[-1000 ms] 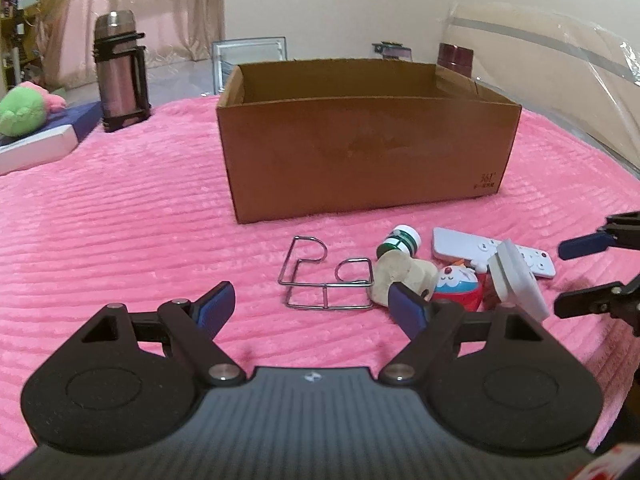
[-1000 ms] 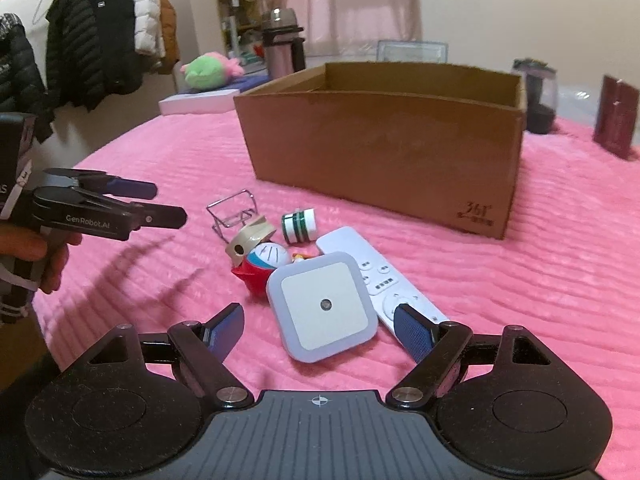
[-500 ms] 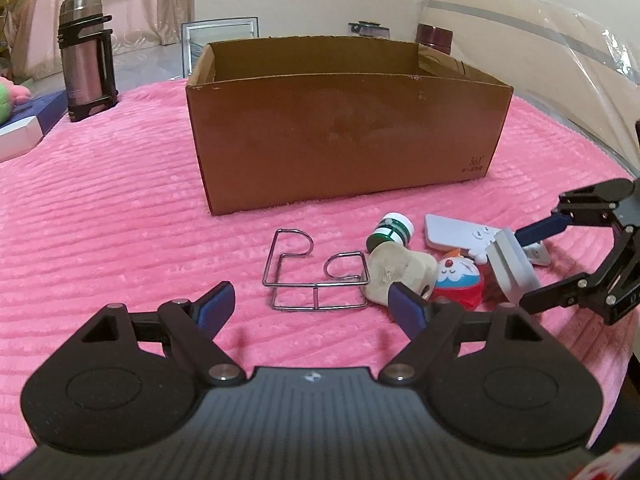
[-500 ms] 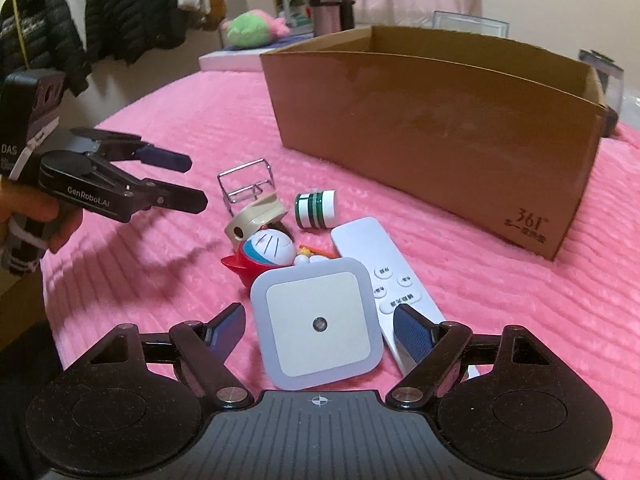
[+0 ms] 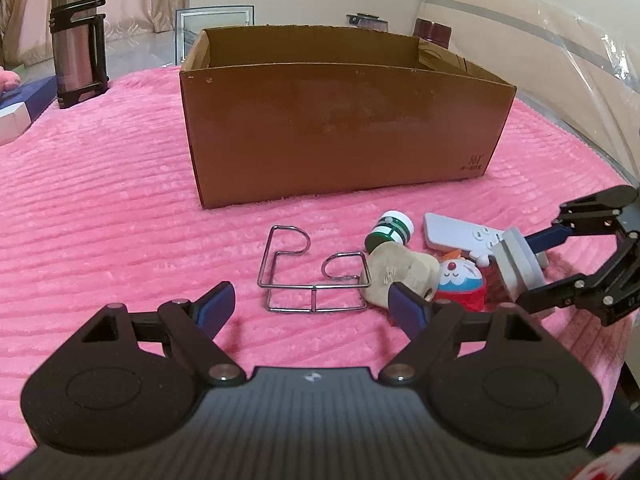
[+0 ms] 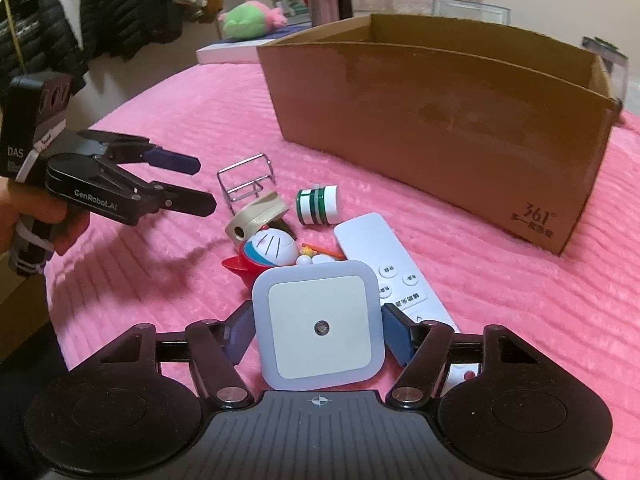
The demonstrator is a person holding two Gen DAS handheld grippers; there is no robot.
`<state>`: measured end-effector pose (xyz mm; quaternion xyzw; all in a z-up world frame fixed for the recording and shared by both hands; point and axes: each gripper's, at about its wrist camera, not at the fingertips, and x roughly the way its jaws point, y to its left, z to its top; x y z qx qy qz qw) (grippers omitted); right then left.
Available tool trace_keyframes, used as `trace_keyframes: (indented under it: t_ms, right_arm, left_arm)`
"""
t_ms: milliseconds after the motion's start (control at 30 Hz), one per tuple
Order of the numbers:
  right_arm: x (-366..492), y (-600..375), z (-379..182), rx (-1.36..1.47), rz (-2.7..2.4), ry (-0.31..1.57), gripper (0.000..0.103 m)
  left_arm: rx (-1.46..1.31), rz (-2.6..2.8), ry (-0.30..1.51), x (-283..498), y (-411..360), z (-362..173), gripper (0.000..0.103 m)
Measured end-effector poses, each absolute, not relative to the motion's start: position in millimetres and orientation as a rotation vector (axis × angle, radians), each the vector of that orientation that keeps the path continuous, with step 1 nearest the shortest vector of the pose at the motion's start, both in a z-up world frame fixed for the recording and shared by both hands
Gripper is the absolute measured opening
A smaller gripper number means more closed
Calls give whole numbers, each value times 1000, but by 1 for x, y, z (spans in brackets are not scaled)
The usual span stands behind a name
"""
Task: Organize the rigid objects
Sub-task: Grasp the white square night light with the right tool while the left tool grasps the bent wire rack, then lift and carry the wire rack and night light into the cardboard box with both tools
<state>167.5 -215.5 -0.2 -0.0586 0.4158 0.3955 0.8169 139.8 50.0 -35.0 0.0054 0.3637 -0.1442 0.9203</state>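
I've got the square night light point(image 6: 320, 326) sitting between my right hand-held gripper point(image 6: 318, 334) fingers, pads at its two edges though I can't tell if they're truly clamped, just above the remote point(image 6: 394, 276) and the toy point(image 6: 269, 249) on the pink blanket point(image 5: 120, 200). My left hand-held gripper point(image 5: 310, 306) hangs wide open and empty near the wire rack point(image 5: 310, 270). If that smooth housing slips on the way to the cardboard box point(image 6: 440, 128), it drops onto the pile.

a ribbed, plush pink cloth point(image 5: 120, 216) is lying under everything, and the matt brown cardboard box point(image 5: 340, 132) is showing scuffed walls. the bent wire rack point(image 5: 312, 272) is gleaming as polished metal, while the square night light point(image 6: 320, 320) and the remote point(image 6: 384, 256) are looking like smooth white plastic.
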Motion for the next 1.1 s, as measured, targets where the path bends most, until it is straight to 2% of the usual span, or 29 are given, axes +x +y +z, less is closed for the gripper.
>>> trace_keyframes:
  t_ms: [600,800,1100]
  right_arm:
    - [135,-229,14,25,658,862,63]
    - [134,-228,16,19,634,856,63]
    - [132,-227,17,24,622,850,63]
  left_arm:
    - [-34,-270,754,166,50,-52,80]
    - [24,-239,740,165,43,-54,66]
    - [76,-237,724,154,51,-51,65]
